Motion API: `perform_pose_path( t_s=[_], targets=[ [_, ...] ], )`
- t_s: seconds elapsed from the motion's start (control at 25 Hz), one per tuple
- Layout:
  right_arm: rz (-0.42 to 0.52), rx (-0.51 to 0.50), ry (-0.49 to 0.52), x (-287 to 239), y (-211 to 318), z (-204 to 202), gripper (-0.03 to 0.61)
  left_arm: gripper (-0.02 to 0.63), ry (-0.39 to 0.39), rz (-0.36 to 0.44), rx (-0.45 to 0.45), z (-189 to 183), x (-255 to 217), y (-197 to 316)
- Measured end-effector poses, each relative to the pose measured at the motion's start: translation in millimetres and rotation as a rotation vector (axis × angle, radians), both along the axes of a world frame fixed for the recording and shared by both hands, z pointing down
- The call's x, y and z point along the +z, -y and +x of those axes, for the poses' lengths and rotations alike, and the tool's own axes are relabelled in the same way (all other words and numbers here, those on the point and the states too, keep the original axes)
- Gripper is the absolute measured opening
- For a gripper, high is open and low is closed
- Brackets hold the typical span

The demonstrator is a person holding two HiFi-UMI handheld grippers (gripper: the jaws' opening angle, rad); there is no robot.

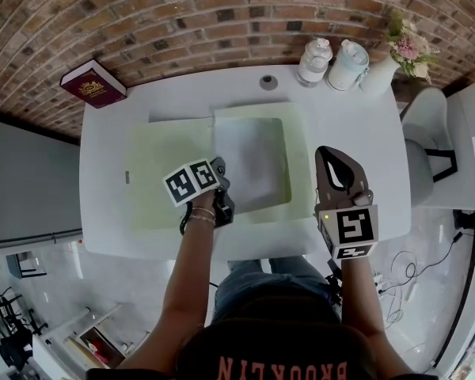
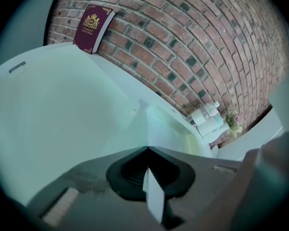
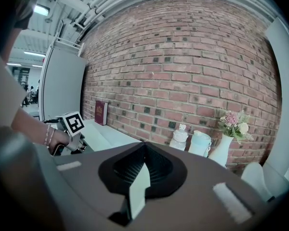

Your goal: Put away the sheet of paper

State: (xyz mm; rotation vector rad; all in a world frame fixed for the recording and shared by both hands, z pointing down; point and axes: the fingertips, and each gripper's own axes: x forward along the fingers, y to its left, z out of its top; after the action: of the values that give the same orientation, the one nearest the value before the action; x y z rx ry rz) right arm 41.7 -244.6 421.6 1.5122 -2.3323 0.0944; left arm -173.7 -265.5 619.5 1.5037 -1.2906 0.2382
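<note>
An open pale green folder (image 1: 166, 169) lies flat on the white table (image 1: 356, 117). A white sheet of paper (image 1: 249, 165) rests on the folder's right half. My left gripper (image 1: 219, 172) is low over the folder's middle, at the sheet's lower left edge, jaws shut with nothing between them. In the left gripper view the folder (image 2: 62, 109) spreads out ahead of the left gripper (image 2: 147, 149). My right gripper (image 1: 329, 153) is held above the table to the right of the folder. The right gripper (image 3: 144, 144) is shut and empty in its own view.
A burgundy book (image 1: 93, 84) leans on the brick wall at the table's back left corner. Two lidded jars (image 1: 314, 62) (image 1: 348, 64) and a flower vase (image 1: 408, 50) stand at the back right. A white chair (image 1: 423, 145) is to the right of the table.
</note>
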Motion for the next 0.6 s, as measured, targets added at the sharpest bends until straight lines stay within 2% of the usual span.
perform_pose_path(
  t_s=[0.24,0.36,0.48,0.6],
  targets=[
    [-0.002,-0.008,0.011,2,3,2,0.002,-0.005,-0.041,-0.019,-0.055,11,3,1],
    [-0.003,-0.011,0.014,3,4,3,0.002,-0.005,-0.068,-0.038,-0.135,6,9,2],
    [-0.004,-0.012,0.016,3,5,4,0.002,-0.005,-0.151,-0.072,-0.233,2,16,1],
    [-0.006,-0.012,0.019,4,5,5,0.002,-0.005,-0.232,-0.094,-0.289,4,19,-2]
  ],
)
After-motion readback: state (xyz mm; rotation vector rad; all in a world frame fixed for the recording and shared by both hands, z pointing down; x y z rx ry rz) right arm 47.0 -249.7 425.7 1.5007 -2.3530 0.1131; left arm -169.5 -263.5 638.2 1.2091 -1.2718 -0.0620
